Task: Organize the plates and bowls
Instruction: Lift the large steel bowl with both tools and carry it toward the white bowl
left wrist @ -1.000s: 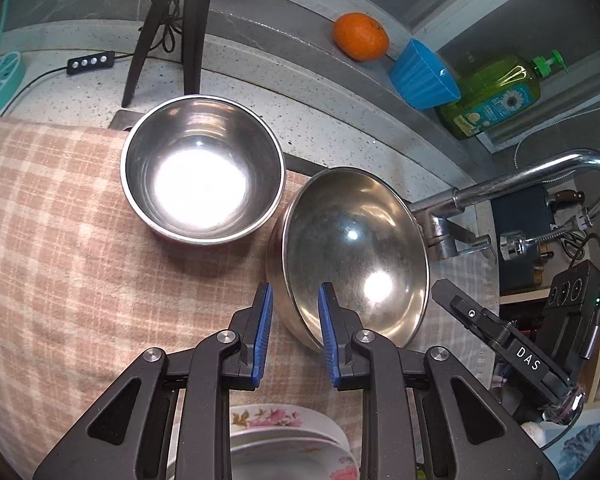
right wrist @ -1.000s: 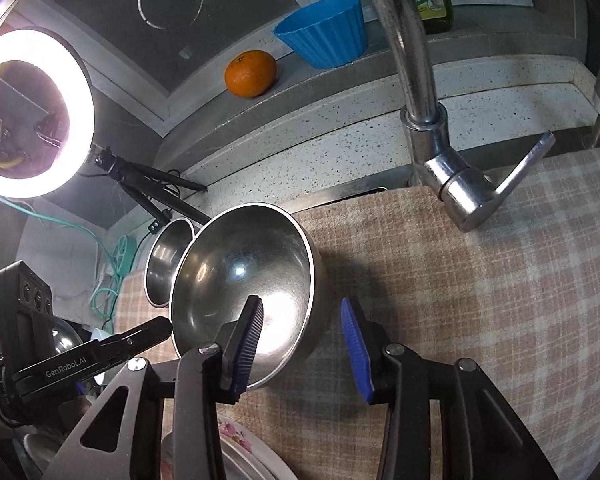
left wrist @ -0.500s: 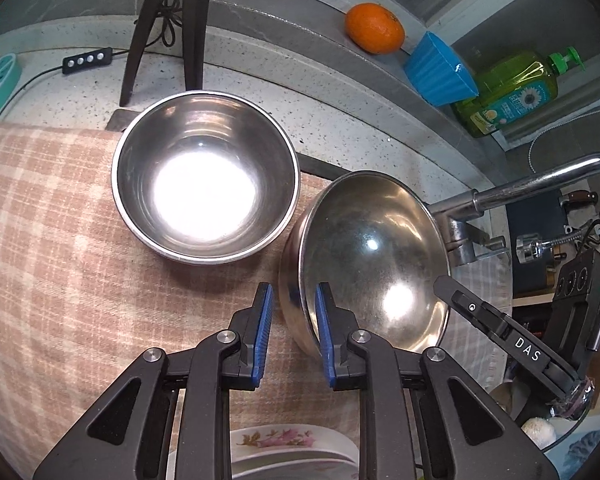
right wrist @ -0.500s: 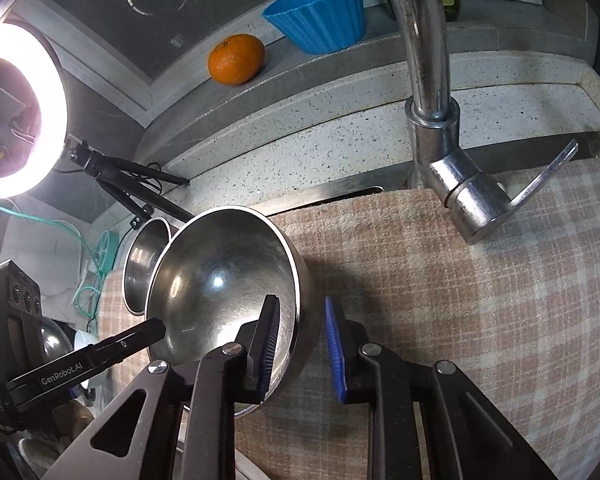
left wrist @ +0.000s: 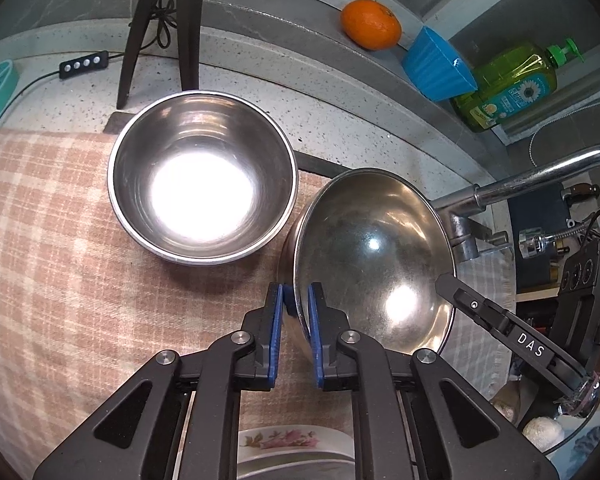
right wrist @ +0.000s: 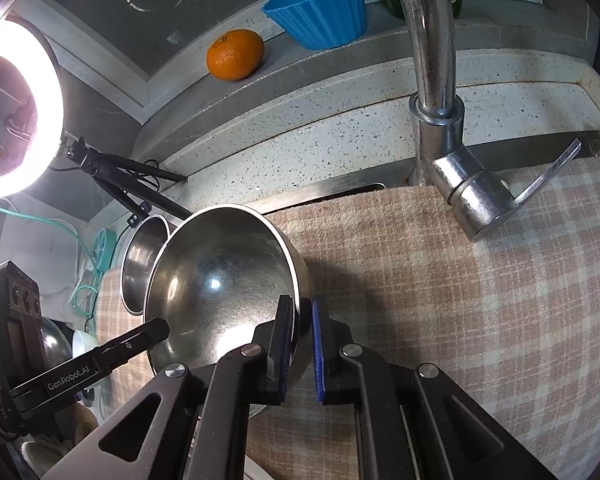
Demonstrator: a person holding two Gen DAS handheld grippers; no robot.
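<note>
Black hand-held gripper (left wrist: 295, 304), blue pads (left wrist: 277, 320), seemingly steel screws.

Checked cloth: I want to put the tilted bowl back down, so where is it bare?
The checked cloth is bare right of the tilted bowl, below the faucet. More bare cloth lies left of the upright bowl. It is crowded between the bowls, and at the near edge by the floral plate.

Speckled counter (left wrist: 260, 80), plaid cloth (left wrist: 60, 260) on it, 2 steel bowls (left wrist: 202, 184) on cloth
</note>
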